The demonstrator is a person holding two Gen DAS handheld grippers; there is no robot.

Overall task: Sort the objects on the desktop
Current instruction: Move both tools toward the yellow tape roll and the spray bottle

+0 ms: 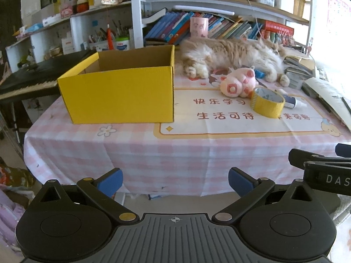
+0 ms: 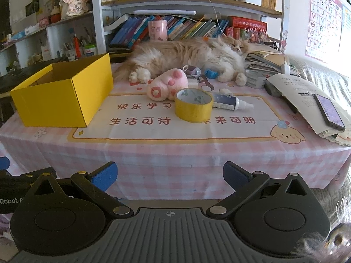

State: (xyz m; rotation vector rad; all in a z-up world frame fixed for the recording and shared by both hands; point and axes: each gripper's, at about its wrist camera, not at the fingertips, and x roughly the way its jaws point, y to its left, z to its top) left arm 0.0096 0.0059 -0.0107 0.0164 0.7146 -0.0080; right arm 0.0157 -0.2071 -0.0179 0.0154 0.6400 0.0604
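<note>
A: Where are the things to be sorted?

B: A yellow tape roll (image 2: 193,105) is seen on the printed mat, touching a pink plush toy (image 2: 167,84) behind it, with a small spray bottle (image 2: 232,103) laid just beside it on the right. Further small items are scattered near a sleeping cat (image 2: 188,59) at the back; they are too small to be named.

A: And the yellow box (image 1: 119,87)?

B: It is set on the left of the counter (image 1: 175,153), apart from the 3 items. What can be seen of its inside looks bare, though the floor is hidden.

A: So how much is done?

B: Nothing is judged to be sorted yet; every item is left to be moved.

A: The tools?

B: The left hand-held gripper (image 1: 174,182) and the right hand-held gripper (image 2: 170,175) are held short of the counter's edge, both spread fully wide, with nothing gripped.
</note>
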